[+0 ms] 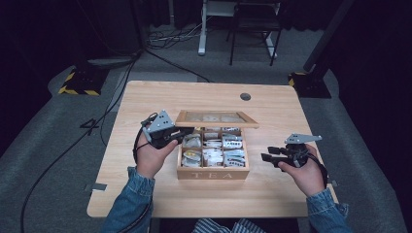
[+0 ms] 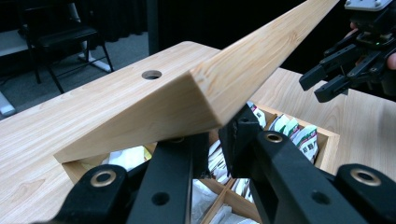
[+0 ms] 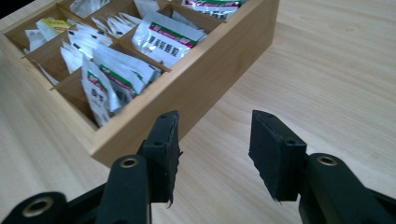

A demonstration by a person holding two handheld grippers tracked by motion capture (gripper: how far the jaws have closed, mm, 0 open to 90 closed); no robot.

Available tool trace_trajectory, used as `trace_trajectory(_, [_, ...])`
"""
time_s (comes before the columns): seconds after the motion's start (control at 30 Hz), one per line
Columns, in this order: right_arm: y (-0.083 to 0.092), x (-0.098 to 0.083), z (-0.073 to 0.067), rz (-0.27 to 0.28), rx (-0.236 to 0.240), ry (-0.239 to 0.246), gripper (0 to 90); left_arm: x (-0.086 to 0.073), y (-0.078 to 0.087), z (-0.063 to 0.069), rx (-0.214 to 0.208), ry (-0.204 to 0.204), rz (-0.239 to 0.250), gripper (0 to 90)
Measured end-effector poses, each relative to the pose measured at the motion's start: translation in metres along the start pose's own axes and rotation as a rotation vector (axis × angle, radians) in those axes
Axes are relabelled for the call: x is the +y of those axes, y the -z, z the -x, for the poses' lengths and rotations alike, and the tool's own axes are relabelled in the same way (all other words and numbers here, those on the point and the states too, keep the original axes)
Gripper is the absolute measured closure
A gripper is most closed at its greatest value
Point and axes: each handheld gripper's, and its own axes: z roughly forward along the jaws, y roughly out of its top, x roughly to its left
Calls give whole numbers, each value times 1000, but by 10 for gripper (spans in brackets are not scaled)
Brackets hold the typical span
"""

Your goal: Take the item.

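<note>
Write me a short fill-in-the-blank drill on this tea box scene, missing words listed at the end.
1. The left gripper is shut on the corner of the box's ____.
2. The word on the front of the wooden box reads ____.
3. The compartments hold sachets of tea, and the right gripper has ____ between its fingers.
4. The box stands on a ____ table.

Missing words: lid; TEA; nothing; wooden

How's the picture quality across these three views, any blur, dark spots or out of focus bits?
High view: the table is evenly lit, the room around it dark, the packets too small to read. Left gripper view: the lid is sharp, the near jaws soft and dark. Right gripper view: the tea box is fairly sharp, its far corner slightly blurred.
</note>
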Motion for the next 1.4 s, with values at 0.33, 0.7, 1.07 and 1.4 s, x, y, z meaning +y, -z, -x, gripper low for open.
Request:
trace_trajectory(0.33, [-13,21,-28,-22,103,70,590,-1,0,2,-4,2,-6,808])
trace_trajectory(0.7, [-33,32,-44,-59,169,100,610,-2,1,1,-10,6,-9,804])
trace_trajectory(1.07, [-59,28,-47,-94,227,74,653,-2,-1,1,-19,3,-18,800])
trace_trajectory(1.4, [-71,25,-46,-116,260,31,736,-2,-2,0,-18,0,-18,799])
